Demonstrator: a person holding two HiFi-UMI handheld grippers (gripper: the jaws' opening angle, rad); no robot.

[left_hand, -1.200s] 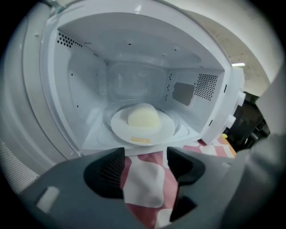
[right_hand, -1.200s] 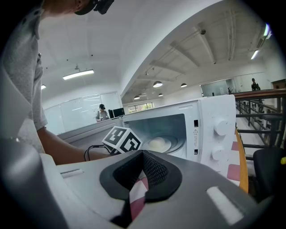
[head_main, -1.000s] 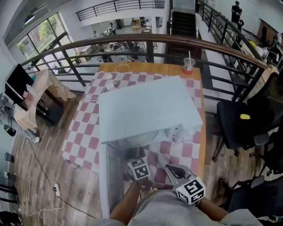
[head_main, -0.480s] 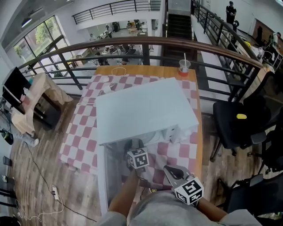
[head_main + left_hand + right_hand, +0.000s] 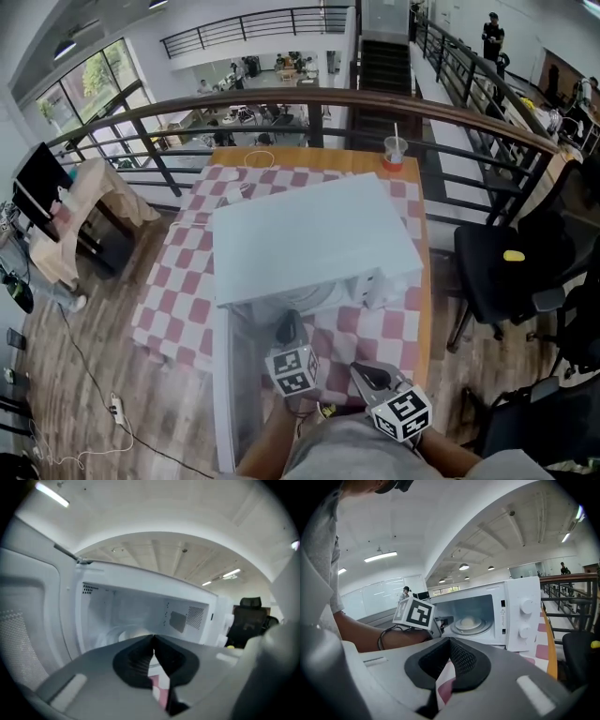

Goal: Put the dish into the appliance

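Note:
The white microwave stands on the checked table with its door swung open to the left. Inside, a white dish with a pale round bun sits on the turntable; the left gripper view also shows the dish, faintly. My left gripper hovers just in front of the open cavity. Its jaws have just closed and are shut with nothing between them. My right gripper is nearer to me on the right, shut and empty. From it I see the left gripper's marker cube.
The microwave's knobs are on its right panel. A plastic cup with a straw stands at the table's far edge, by the railing. A black chair is on the right. A white cable lies at the back.
The left gripper went toward the cavity, then drew back toward me and rose, and its jaws closed. The right gripper has stayed put.

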